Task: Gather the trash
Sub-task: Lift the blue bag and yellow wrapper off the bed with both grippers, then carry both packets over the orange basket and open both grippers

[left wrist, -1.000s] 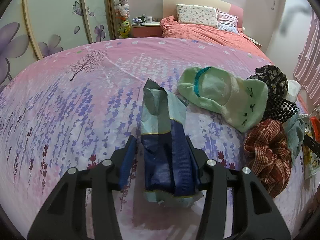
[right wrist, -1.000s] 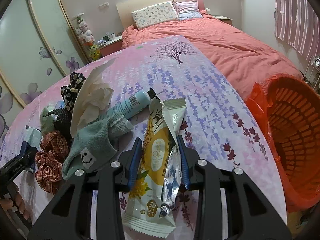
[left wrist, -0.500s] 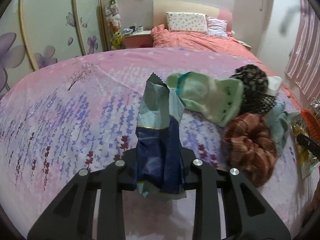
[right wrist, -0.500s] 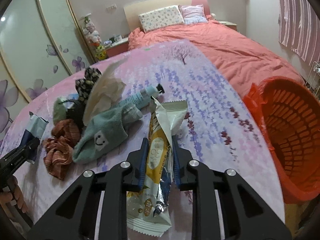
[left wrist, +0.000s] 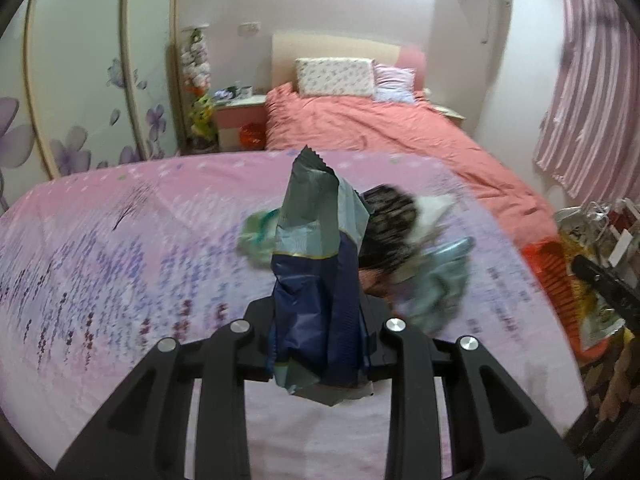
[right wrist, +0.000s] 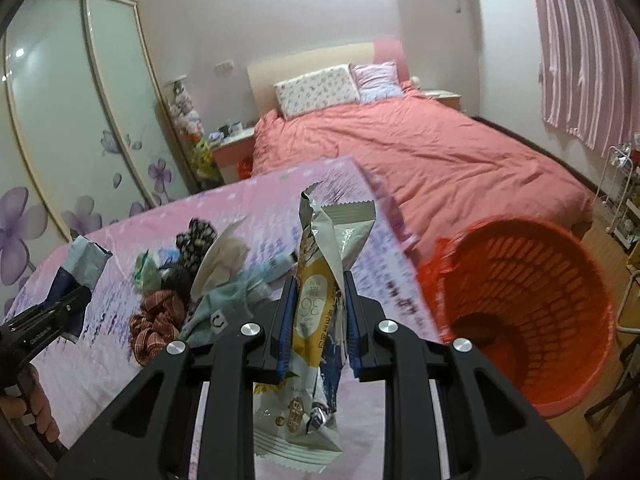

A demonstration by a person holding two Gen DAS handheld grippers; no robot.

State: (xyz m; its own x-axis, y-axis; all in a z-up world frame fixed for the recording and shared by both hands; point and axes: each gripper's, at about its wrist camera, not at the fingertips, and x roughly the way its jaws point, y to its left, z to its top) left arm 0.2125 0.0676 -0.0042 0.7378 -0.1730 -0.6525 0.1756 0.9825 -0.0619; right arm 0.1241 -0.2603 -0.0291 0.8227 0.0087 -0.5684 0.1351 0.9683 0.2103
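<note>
You hold two wrappers, one per gripper: your left gripper (left wrist: 320, 332) is clamped on the blue-and-grey wrapper (left wrist: 320, 264), your right gripper (right wrist: 316, 320) is clamped on the yellow-and-white wrapper (right wrist: 316, 312), both lifted clear of the pink sheet (right wrist: 120, 360); both grippers tilt downward, wrappers standing up between the jaws; one orange basket (right wrist: 560, 300) sits right of the sheet's edge, while a checked scrunchie (right wrist: 156, 324), a pale blue sock (right wrist: 224, 304) and a crumpled tissue (right wrist: 224, 256) lie piled between your two grippers
</note>
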